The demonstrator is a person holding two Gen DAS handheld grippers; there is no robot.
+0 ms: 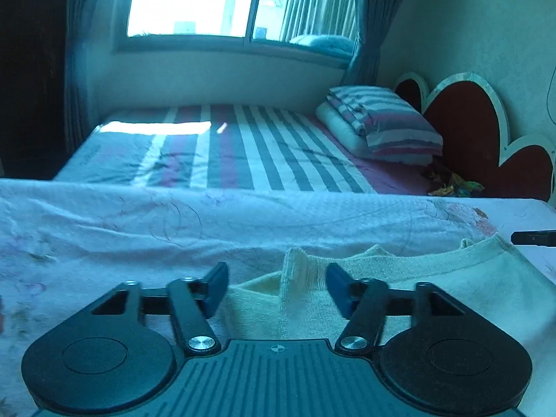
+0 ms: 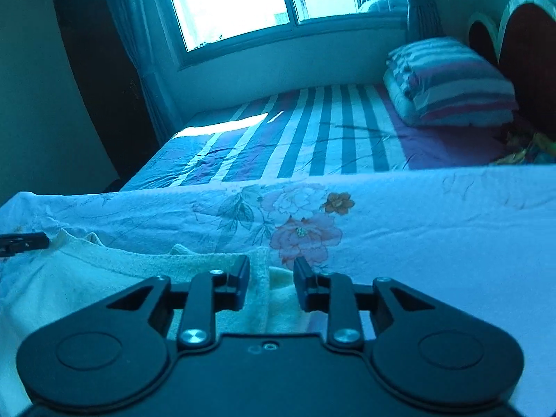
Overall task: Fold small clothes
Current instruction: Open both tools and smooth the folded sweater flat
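Note:
A small cream knit garment lies on the floral cloth-covered surface. In the left wrist view my left gripper is open, its jaws on either side of a raised cream corner of the garment. In the right wrist view my right gripper is open over the other end of the garment, a cream edge standing between its jaws. Each view shows the other gripper's fingertip at the frame edge, in the left wrist view and in the right wrist view.
The work surface carries a pale sheet with printed flowers. Behind it is a bed with a striped sheet, a folded striped quilt and a red heart-shaped headboard. A window with curtains is at the back.

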